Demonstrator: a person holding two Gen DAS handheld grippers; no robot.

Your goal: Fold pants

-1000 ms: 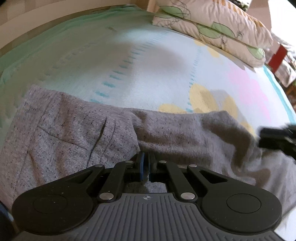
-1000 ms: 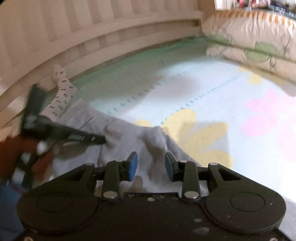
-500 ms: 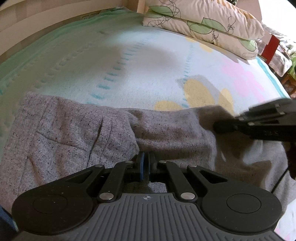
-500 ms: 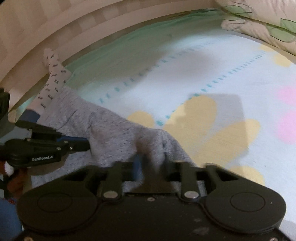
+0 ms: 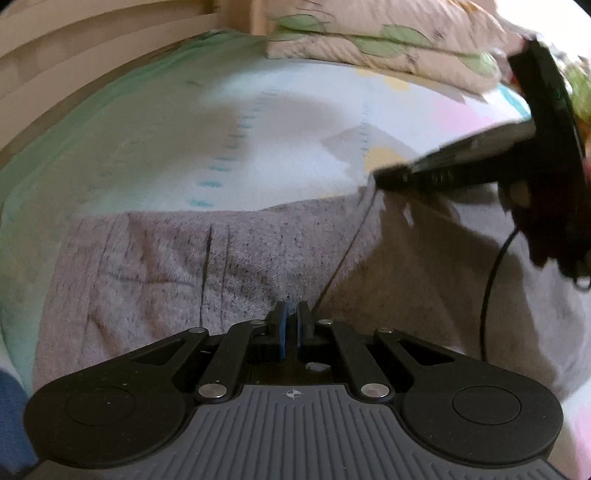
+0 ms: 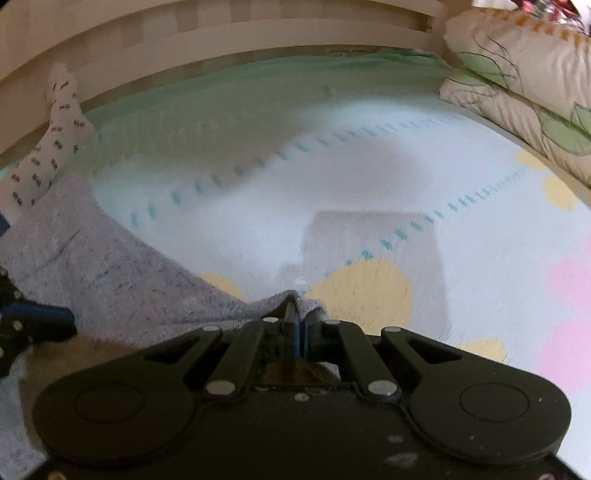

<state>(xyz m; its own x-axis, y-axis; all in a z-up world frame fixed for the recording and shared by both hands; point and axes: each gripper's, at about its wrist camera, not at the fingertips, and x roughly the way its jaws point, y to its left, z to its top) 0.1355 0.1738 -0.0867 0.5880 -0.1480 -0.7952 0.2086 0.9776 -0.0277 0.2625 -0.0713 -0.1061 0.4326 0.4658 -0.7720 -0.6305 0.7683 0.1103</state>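
1. Bed (image 6: 369, 184) with a pale sheet printed with yellow and pink flowers, mint border, fills both views.
2. Cream leaf-print pillows (image 5: 388, 44) stacked at the far end.
3. Grey speckled knit pants (image 5: 258, 251) lie spread flat on the near part of the sheet.
4. White patterned sock (image 6: 55, 125) rests against the bed rail.
5. Left claw (image 5: 290, 317) – jaws closed, clamped on the pants' near edge.
6. Right claw (image 6: 297, 314) – jaws just closed, pinching the pants' far edge.

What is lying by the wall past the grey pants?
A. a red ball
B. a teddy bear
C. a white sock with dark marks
C: in the right wrist view a white sock with small dark marks lies beyond the pants, against the wall.
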